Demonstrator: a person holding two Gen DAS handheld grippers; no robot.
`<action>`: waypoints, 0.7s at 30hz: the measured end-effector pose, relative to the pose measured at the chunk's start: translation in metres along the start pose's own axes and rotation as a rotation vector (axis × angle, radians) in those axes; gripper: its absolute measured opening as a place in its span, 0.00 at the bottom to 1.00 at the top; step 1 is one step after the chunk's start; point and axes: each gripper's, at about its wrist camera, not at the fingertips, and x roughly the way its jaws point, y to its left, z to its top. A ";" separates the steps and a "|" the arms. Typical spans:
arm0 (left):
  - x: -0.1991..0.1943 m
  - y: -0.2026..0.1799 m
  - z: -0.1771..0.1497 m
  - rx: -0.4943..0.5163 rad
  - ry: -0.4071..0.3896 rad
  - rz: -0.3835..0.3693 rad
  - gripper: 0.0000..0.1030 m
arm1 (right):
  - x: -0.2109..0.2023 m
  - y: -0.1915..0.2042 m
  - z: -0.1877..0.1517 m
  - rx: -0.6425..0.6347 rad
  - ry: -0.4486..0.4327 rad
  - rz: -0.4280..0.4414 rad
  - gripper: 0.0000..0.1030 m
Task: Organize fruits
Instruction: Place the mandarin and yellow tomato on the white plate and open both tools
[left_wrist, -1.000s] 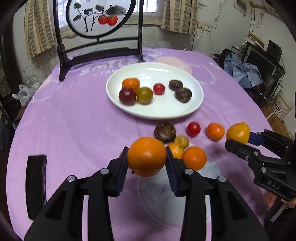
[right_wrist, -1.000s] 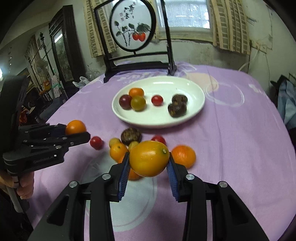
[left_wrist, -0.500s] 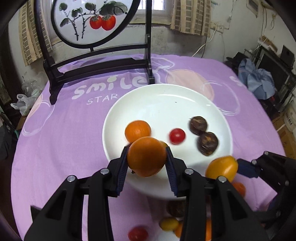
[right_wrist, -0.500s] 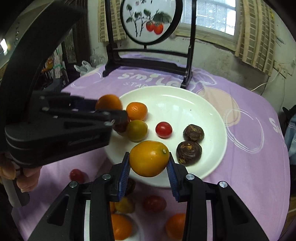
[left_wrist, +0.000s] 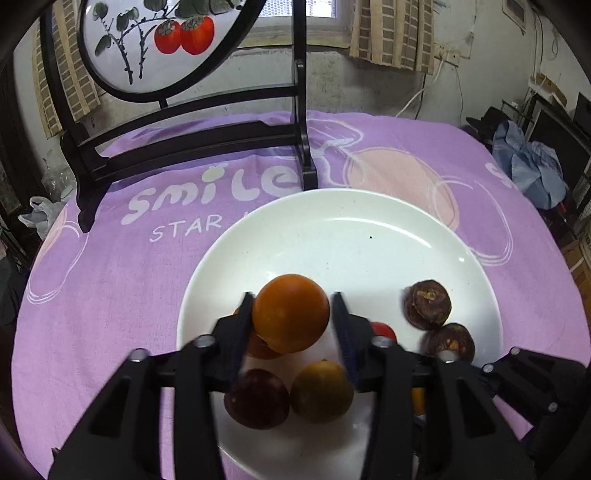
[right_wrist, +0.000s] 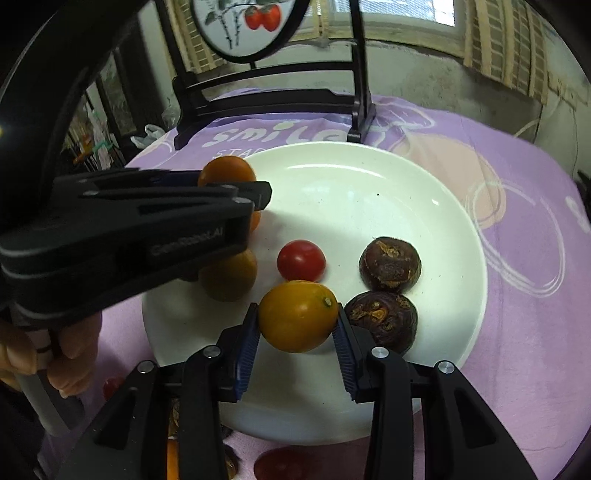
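Both grippers hang over the white plate (left_wrist: 369, 229), each with fruit in its jaws. The left gripper (left_wrist: 291, 325) pinches a round orange (left_wrist: 291, 312) above the plate's left half, right over another orange fruit that sits there. The right gripper (right_wrist: 297, 328) pinches a yellow-orange fruit (right_wrist: 297, 315), long axis lying across the jaws, low over the plate's near middle, just beside a brown nut-like fruit (right_wrist: 384, 321).

The coming move looks like a plain release straight down: the plate lies directly under both loads. The right one seems nearer the surface, with bare plate beneath it.

Counting what lies on the plate: two brown ones, one red tomato (right_wrist: 301, 260), one olive-yellow fruit (left_wrist: 321, 391), one dark purple fruit (left_wrist: 256, 398) and one orange. More fruit waits on the counter (left_wrist: 110, 280) near the plate's front edge, partly hidden; I cannot count it.
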 end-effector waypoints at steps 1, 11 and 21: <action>-0.002 0.003 0.001 -0.021 -0.014 0.000 0.81 | -0.002 -0.002 0.000 0.022 -0.009 0.009 0.39; -0.048 0.021 -0.012 -0.097 -0.051 -0.018 0.85 | -0.052 -0.007 -0.016 0.094 -0.095 0.047 0.47; -0.093 0.035 -0.086 -0.126 -0.025 -0.005 0.88 | -0.090 -0.004 -0.073 0.116 -0.125 -0.006 0.51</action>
